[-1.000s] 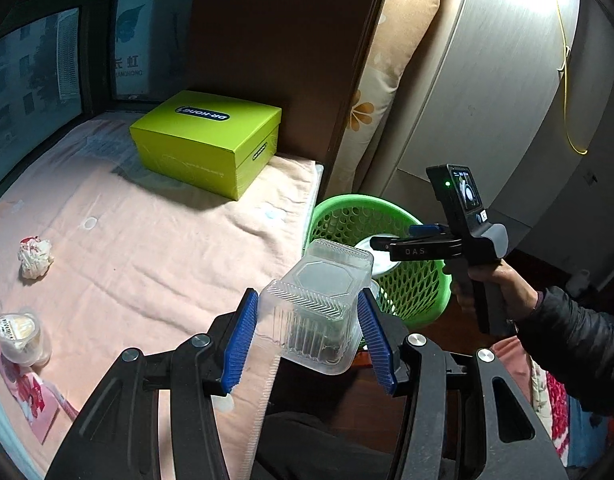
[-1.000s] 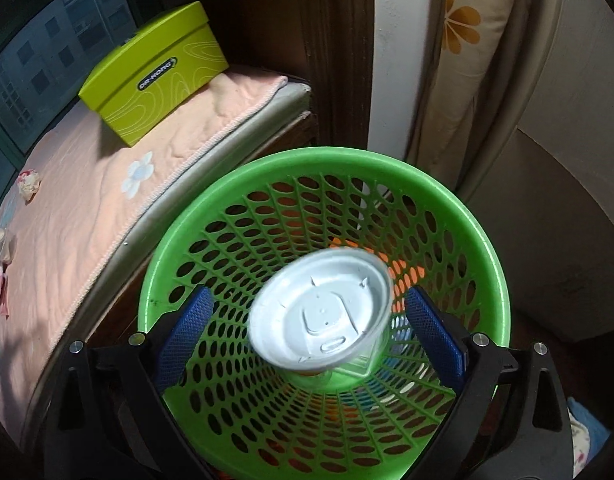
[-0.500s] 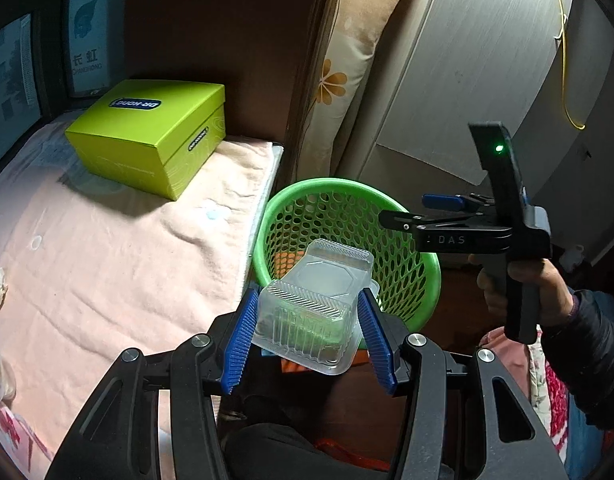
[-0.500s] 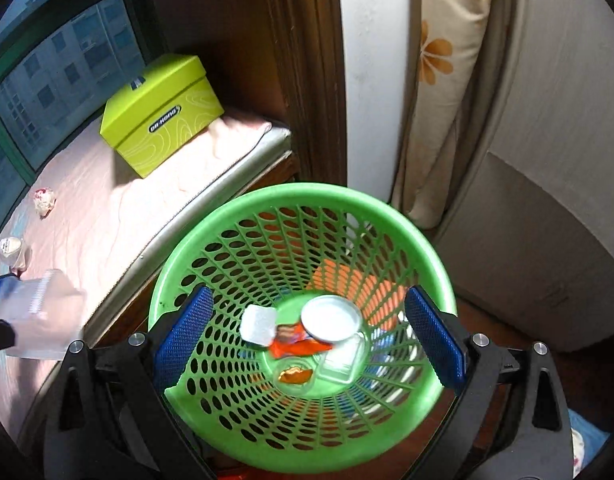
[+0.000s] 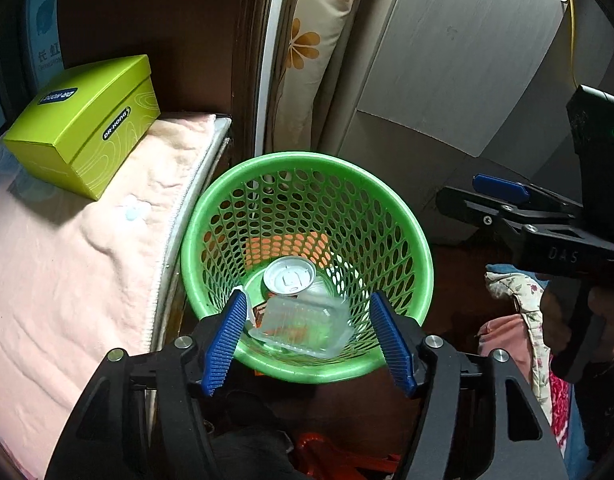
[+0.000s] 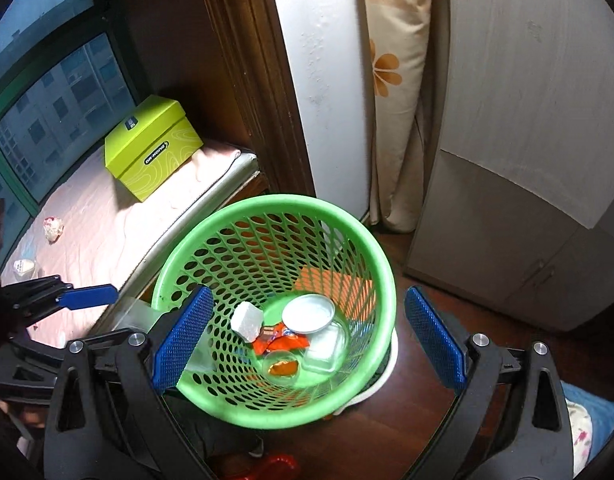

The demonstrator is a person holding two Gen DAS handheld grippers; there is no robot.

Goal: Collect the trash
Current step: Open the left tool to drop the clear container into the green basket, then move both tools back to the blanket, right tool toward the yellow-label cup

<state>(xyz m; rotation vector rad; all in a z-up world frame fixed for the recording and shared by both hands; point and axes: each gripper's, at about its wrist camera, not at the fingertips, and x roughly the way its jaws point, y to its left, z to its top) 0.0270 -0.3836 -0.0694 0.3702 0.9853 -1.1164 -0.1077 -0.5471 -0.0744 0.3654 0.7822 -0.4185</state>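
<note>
Since a second ago, the left gripper has been carried from over the bed to just above the green basket, and its jaws have just been opening. The clear plastic container, clamped between the blue pads before, is now seen loose between them with a gap on either side, over the near inner wall of the basket; whether it is resting there or falling cannot be told. The right gripper has been drawn up and back from the basket; its jaws are held wide apart with nothing between them. The white lid it let go of a second ago now lies at the bottom of the basket, next to an orange wrapper, a white crumpled scrap and a small clear cup. On the pink blanket of the bed, a crumpled wad and a small round tub are left well apart from the basket. A lime-green box is set at the far end of the bed, beside the dark wooden frame.
</note>
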